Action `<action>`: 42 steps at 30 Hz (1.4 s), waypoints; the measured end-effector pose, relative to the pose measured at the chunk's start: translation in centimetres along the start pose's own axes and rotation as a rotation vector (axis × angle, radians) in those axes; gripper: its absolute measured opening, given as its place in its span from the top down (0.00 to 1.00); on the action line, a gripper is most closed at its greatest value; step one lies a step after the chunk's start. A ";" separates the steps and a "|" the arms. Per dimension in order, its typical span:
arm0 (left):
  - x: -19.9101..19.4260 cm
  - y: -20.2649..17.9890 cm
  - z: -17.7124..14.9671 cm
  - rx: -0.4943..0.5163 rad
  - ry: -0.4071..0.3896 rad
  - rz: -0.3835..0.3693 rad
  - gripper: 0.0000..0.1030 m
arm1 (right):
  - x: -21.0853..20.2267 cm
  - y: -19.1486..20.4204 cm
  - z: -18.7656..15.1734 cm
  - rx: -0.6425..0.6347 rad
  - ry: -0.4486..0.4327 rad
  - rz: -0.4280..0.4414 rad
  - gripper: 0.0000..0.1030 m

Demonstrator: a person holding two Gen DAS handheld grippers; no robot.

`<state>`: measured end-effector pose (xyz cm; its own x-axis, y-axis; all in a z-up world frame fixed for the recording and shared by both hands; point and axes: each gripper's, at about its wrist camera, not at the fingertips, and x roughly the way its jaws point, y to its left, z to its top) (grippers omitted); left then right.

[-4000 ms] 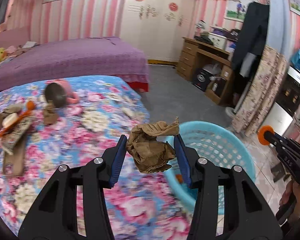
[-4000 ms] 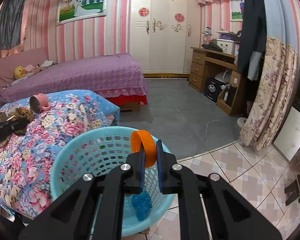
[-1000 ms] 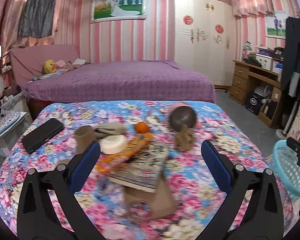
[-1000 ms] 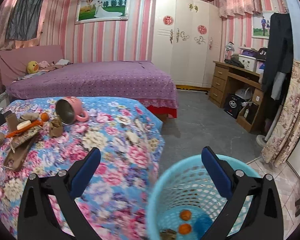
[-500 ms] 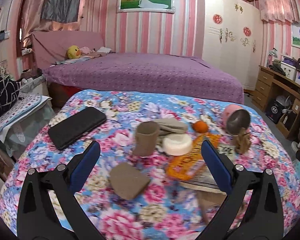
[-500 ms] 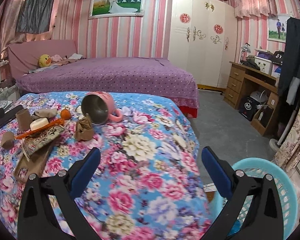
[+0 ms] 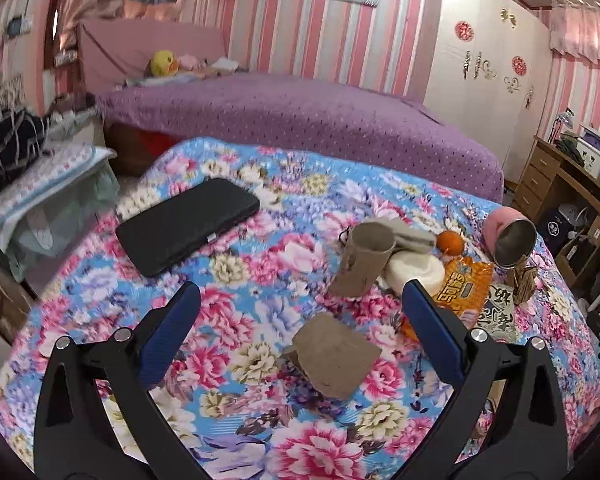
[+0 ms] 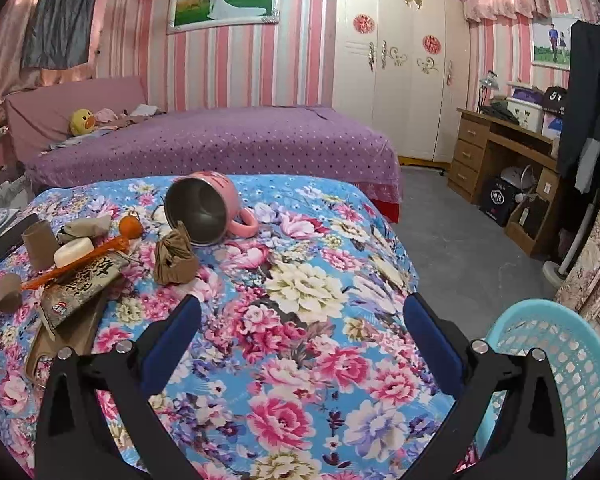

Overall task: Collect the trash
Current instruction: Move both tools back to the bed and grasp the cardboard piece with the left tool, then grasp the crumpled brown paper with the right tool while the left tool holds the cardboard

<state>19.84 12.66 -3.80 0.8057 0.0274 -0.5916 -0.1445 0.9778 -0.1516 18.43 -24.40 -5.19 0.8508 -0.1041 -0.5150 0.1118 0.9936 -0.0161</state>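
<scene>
My left gripper (image 7: 300, 328) is open and empty above the floral quilt (image 7: 236, 264). A lying cardboard tube (image 7: 334, 358) sits between its fingers. An upright cardboard tube (image 7: 362, 260) stands beyond, by a white roll (image 7: 414, 268), an orange snack wrapper (image 7: 466, 284) and an orange (image 7: 450, 240). My right gripper (image 8: 300, 332) is open and empty over the quilt (image 8: 312, 280). A crumpled brown paper wad (image 8: 174, 260) lies ahead and left of it. The blue trash basket (image 8: 560, 372) stands at its right.
A black phone (image 7: 188, 224) lies on the quilt at the left. A tipped pink mug (image 8: 208, 214) lies behind the paper wad. A printed packet (image 8: 84, 284) rests on a brown board. A purple bed (image 8: 220, 140) lies behind, a wooden desk (image 8: 496, 152) at right.
My left gripper has moved left and closer over the quilt, bringing the lying tube between its fingers. My right gripper has swung left from the basket toward the quilt.
</scene>
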 end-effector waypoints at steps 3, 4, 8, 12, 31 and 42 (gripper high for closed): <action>1.9 0.0 -0.6 -0.012 0.103 -0.073 0.05 | 0.8 0.1 -0.1 -0.002 0.037 -0.018 0.04; 2.4 -0.2 -0.9 -0.002 0.116 -0.052 0.05 | 1.0 0.2 -0.1 -0.006 0.045 -0.026 0.04; 3.6 -0.8 -1.6 0.001 0.161 -0.062 0.06 | 0.7 0.6 -0.2 -0.027 0.030 -0.045 0.04; 4.5 -2.1 -2.7 0.043 0.220 -0.037 0.14 | 1.0 1.2 -0.3 -0.064 0.044 -0.039 0.04; 1.7 -1.0 -0.2 -0.005 0.054 -0.026 0.40 | 3.8 7.1 1.8 -0.179 0.067 0.103 0.05; 0.3 -0.8 0.7 0.027 0.005 0.060 0.40 | 9.6 10.7 3.4 -0.243 0.202 0.177 0.51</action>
<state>20.58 12.06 -3.29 0.7932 0.0847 -0.6031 -0.1764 0.9798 -0.0944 29.52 -14.89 -7.33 0.7245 0.0570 -0.6869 -0.1743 0.9793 -0.1026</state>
